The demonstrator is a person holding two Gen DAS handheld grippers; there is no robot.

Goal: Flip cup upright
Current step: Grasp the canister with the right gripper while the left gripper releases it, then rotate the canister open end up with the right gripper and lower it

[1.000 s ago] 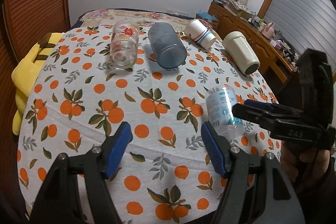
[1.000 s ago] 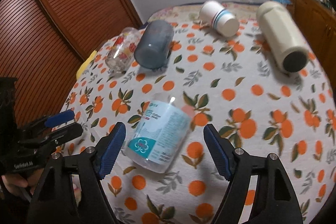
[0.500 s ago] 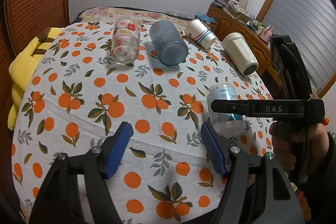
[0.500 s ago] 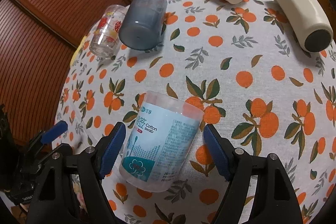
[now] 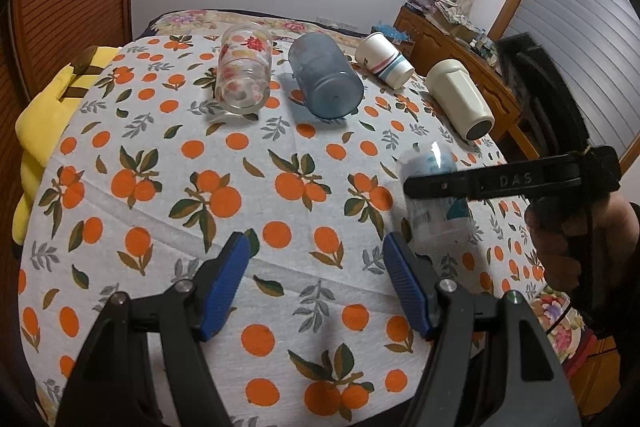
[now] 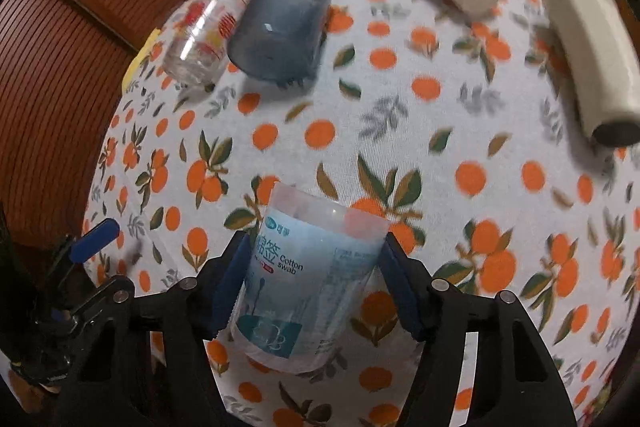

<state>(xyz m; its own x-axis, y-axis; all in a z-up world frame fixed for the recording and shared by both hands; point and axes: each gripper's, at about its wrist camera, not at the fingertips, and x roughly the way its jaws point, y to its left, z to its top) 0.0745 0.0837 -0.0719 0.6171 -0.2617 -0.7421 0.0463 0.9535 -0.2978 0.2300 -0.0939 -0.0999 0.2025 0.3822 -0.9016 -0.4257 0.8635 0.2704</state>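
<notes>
A clear plastic cup with a light-blue "Cotton swab" label point(image 6: 308, 275) lies on its side on the orange-print tablecloth point(image 6: 440, 147). My right gripper point(image 6: 316, 285) has its blue pads against both sides of the cup, closed on it. The same cup shows in the left wrist view point(image 5: 434, 195), with the right gripper's black arm point(image 5: 500, 181) across it. My left gripper point(image 5: 318, 283) is open and empty over the cloth, to the left of the cup.
Further back lie a printed glass point(image 5: 242, 75), a blue-grey tumbler point(image 5: 324, 81), a striped paper cup point(image 5: 384, 61) and a cream bottle point(image 5: 460, 99), all on their sides. A yellow plush point(image 5: 44, 123) hangs at the left edge. A wooden dresser point(image 5: 456, 43) stands at the right.
My right gripper has moved down over the cotton-swab cup and closed its pads onto it. The left gripper has stayed open and nearly still.
</notes>
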